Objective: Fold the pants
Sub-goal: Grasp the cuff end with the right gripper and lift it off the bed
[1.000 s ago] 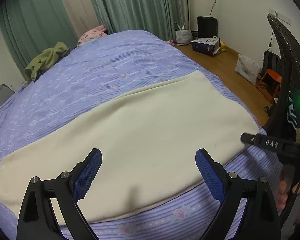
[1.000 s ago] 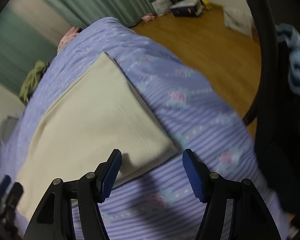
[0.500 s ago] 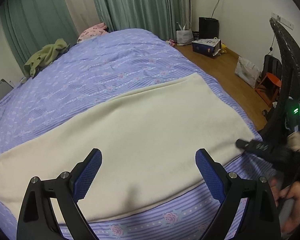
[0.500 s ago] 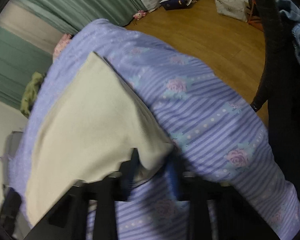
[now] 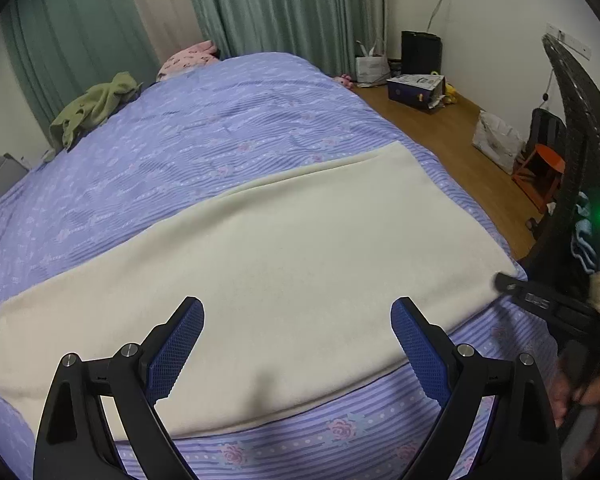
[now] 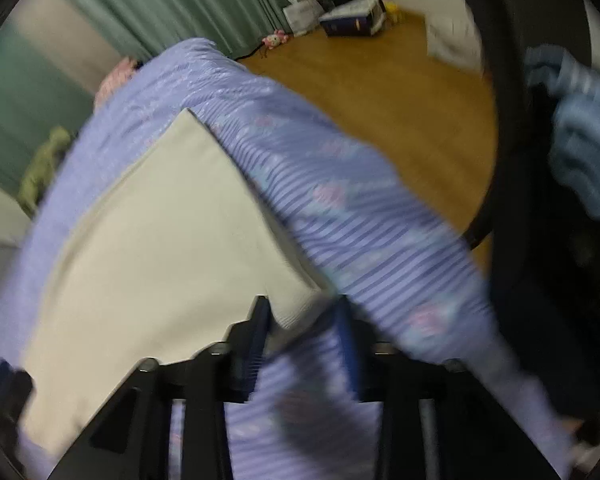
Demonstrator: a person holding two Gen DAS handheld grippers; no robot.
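We see the cream pants (image 5: 284,256) lying flat on the bed (image 5: 204,136), their long axis running from the lower left of the left view up to the right. The near long edge sits close to the bed's front edge, leaving a narrow strip of striped cover below it; the upper left of the frame shows wide bare cover up to a green garment (image 5: 96,108). Our left tool (image 5: 296,348) hangs above the near edge with its blue pads spread wide, holding nothing. At the right, the pants' end reaches the bed's side, with wood floor (image 5: 452,140) beyond. In the blurred right view, our right tool (image 6: 302,344) has drawn narrow around the pants' corner (image 6: 296,308), the cloth between its pads.
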